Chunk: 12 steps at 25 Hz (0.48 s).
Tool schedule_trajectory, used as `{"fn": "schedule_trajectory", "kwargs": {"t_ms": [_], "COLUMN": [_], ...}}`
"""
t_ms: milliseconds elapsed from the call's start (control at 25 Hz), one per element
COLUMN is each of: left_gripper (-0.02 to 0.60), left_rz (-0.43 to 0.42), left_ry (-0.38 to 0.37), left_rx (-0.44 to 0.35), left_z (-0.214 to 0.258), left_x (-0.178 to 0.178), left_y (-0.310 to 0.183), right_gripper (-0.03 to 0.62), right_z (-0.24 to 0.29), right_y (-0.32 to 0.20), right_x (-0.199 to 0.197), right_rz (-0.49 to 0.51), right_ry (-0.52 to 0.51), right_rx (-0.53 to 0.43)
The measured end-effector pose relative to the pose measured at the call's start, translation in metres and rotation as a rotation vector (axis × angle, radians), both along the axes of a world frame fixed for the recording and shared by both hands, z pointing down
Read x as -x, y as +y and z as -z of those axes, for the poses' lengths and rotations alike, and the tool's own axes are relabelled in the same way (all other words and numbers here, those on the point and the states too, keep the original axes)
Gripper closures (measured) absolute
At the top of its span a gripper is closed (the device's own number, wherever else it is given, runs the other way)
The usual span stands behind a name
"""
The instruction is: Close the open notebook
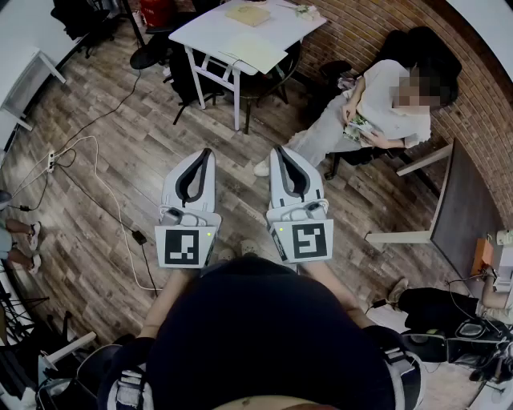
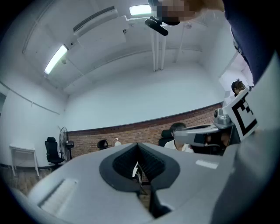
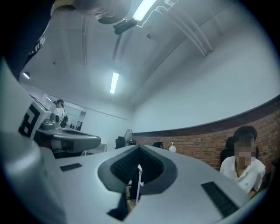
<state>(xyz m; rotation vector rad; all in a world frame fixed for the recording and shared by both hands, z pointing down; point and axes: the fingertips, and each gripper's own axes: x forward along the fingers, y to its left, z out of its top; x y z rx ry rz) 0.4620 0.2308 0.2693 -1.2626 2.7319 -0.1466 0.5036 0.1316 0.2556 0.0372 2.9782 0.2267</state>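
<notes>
- Head view has my 2 grippers side by side over bare floor. The left hand-held gripper (image 1: 205, 154) and the right hand-held gripper (image 1: 280, 151) both point toward the table (image 1: 210, 32) ahead and are well apart from it.
- Left gripper view and right gripper view each show jaws pressed together with nothing between them. Only the room and a brick wall lie beyond.
- I take the notebook (image 1: 255, 50) to be the pale flat spread near the table's front edge, with a tan book (image 1: 248, 14) lying further back. From here I can't make out pages or a spine, so that is a guess.
- As I judge it, the step in hand is the approach: nothing is touched and the notebook is still open.
- To do it well, I'd walk up until the spread sits right below the head camera, giving the seated person (image 1: 377, 104) at the right plenty of room.
- Before committing, I'd check which half is free to turn.
- I'd then part 1 pair of jaws only a little, slip a tip under that half's outer edge, and swing it over the spine in an arc.
- The other gripper, jaws closed, could press down the resting half so the notebook doesn't slide off the near edge.
- The likely risk is catching a few loose pages instead of the whole half and creasing them, so I'd lift slowly.
</notes>
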Motion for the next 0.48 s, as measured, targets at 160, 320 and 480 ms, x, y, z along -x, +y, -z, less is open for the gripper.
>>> {"fn": "schedule_trajectory", "kwargs": {"t_ms": [160,320,480], "left_gripper": [0.586,0.586,0.586], "left_rz": [0.008,0.017,0.033], "left_ry": [-0.006,-0.015,-0.009], "left_rx": [-0.023,-0.027,-0.03], "left_z": [0.002,0.003,-0.001], "left_x": [-0.006,-0.006,-0.003], "left_y": [-0.003,-0.008,-0.013], "right_gripper": [0.583,0.583,0.582], "right_z": [0.0,-0.001,-0.004], "right_y": [-0.005,-0.012,-0.019], "right_x": [-0.006,-0.006,-0.003], "right_rz": [0.0,0.008,0.032], "right_ry": [-0.001,-0.006,-0.008], "right_rx": [-0.003,0.009,0.039]}}
